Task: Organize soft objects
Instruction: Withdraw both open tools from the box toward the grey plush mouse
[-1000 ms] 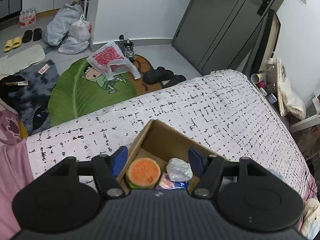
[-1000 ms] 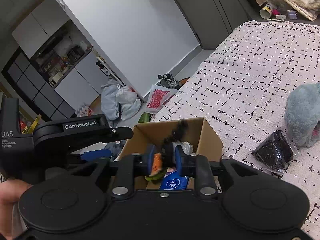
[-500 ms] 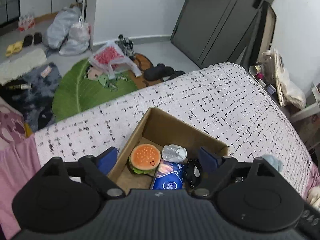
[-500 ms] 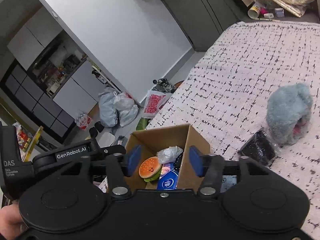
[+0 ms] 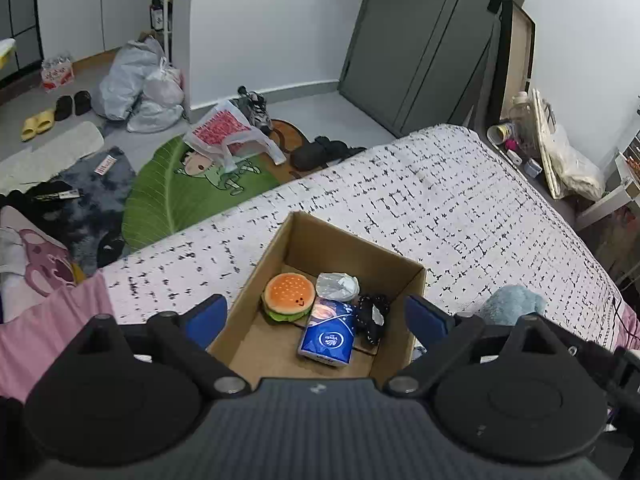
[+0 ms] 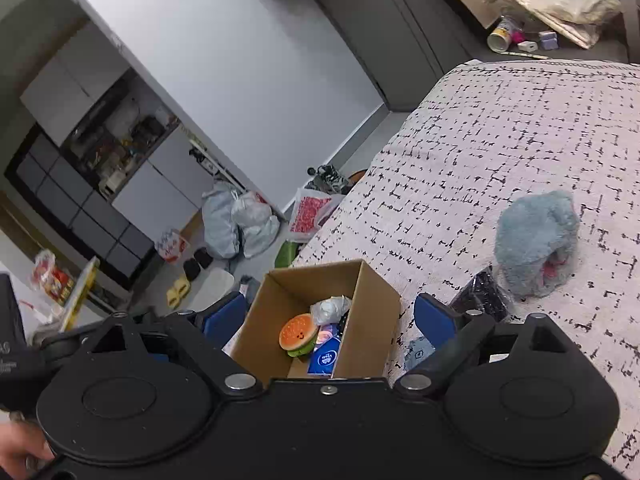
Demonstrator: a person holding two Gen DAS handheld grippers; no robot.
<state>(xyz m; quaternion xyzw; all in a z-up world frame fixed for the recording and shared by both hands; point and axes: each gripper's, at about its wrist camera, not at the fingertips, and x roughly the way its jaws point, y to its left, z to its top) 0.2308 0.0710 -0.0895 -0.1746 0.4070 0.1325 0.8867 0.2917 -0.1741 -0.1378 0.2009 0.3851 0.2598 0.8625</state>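
Grippers, left (image 5: pixel 316 316) and right (image 6: pixel 330 314), are both opening, empty, above the box (image 5: pixel 352 246). Blue plush toy (image 6: pixel 534 242) on the bed looks soft, probably light; pinch its fluffy middle.

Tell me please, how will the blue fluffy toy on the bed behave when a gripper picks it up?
The blue fluffy toy looks plush, so it will probably squash and sag, not stay stiff. It is likely light for its bulk. Its long fur may slip between the pads, so a deep grip seems safer.
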